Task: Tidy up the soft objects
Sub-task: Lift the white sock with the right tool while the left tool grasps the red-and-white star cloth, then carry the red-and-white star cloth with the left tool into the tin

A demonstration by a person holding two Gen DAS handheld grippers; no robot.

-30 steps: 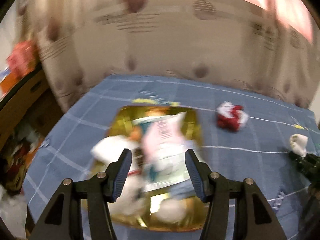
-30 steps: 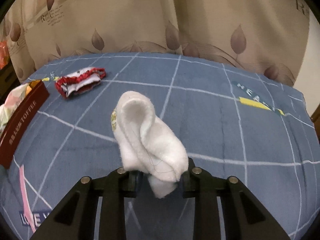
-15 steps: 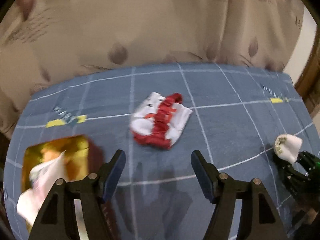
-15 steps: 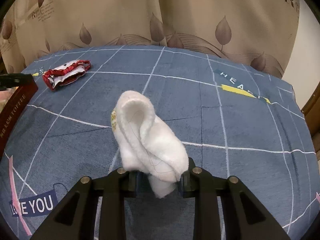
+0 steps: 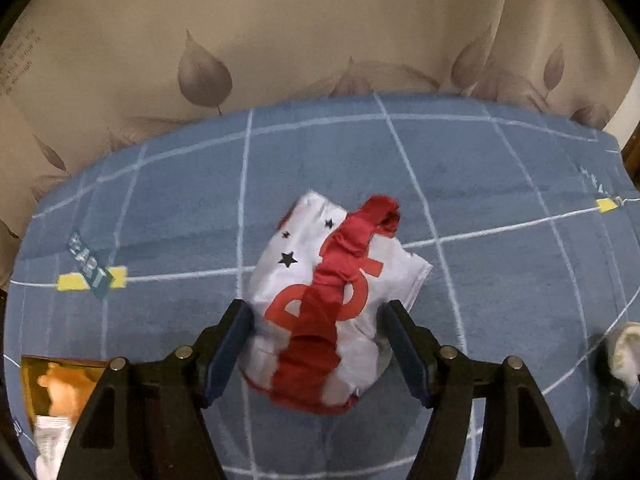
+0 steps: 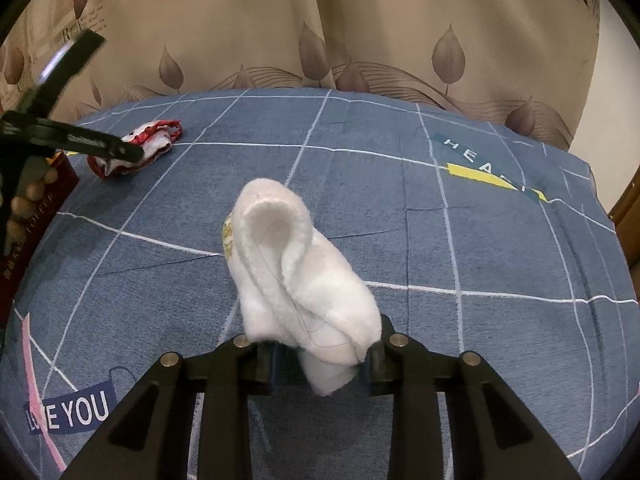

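Alignment between the left gripper (image 5: 316, 320) and the crumpled white-and-red printed cloth pouch (image 5: 332, 304) is what the coming move turns on. In the left wrist view the pouch lies on the blue bedspread with white grid lines (image 5: 500, 184), directly ahead of the gripper and already between its two blue-padded fingers (image 5: 234, 332). Those jaws stand spread wide, one on either side of the bundle, and neither pad visibly presses the fabric; the left pad looks just beside the white cloth, the right one slightly apart from it.

The pouch's long axis, marked by its gathered red band, runs away from the camera and leans a little to the right, so it lies roughly along the gripper's pointing line and the fingers would close across its narrower width. Judged from this, a straight squeeze should catch the near half of the bundle, though soft folds may slip out toward the far end.

The right gripper (image 6: 320, 360) is narrowly closed on a fluffy white fleece sock (image 6: 296, 280), which stands up from between its fingers over the bedspread. From that view the pouch (image 6: 136, 148) is well apart, far to the left, beside the left gripper's dark arm, so the left hand is clearly the nearer one. A gold-lined box with items inside (image 5: 40, 384) shows at the lower left edge of the left wrist view, probably the destination.
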